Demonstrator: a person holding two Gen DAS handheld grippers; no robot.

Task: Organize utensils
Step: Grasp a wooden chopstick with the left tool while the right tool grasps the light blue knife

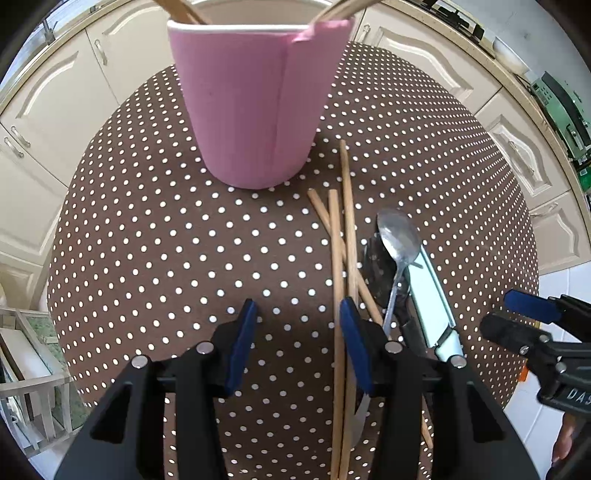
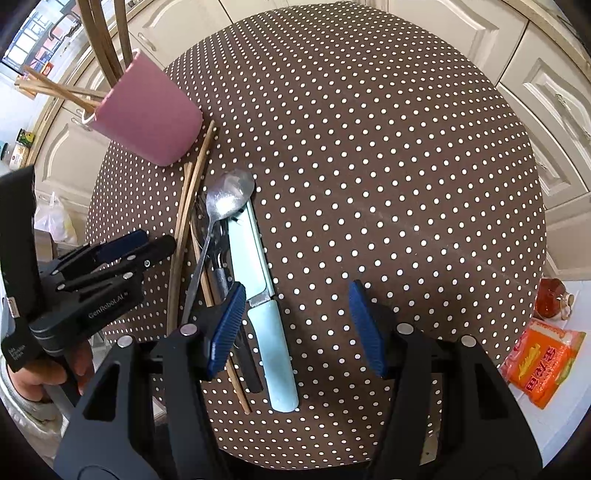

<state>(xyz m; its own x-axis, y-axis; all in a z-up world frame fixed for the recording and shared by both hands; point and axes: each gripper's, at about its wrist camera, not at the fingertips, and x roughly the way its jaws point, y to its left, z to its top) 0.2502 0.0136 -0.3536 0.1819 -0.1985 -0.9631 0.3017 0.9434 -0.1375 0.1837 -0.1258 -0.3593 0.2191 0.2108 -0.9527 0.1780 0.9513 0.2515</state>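
Both tongs — left tongs (image 1: 298,347) and right tongs (image 2: 295,328) — hang apart, gripping nothing, above the brown polka-dot counter (image 2: 369,166). Loose wooden chopsticks (image 1: 341,258), a steel spoon (image 2: 225,206) and a pale-blue-handled knife (image 2: 266,314) lie piled beside the upright pink paper cup (image 1: 251,103) — more sticks stand inside it.

Home kitchen: cream panelled cabinet doors (image 2: 458,33) with metal handles behind round polka-dot tabletop (image 2: 369,147); orange food packet (image 2: 543,362), amber bottle (image 2: 552,299) alongside.

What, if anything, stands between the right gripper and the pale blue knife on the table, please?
Nothing visible does. The right gripper is open just above the knife; only the spoon and chopsticks lie alongside.
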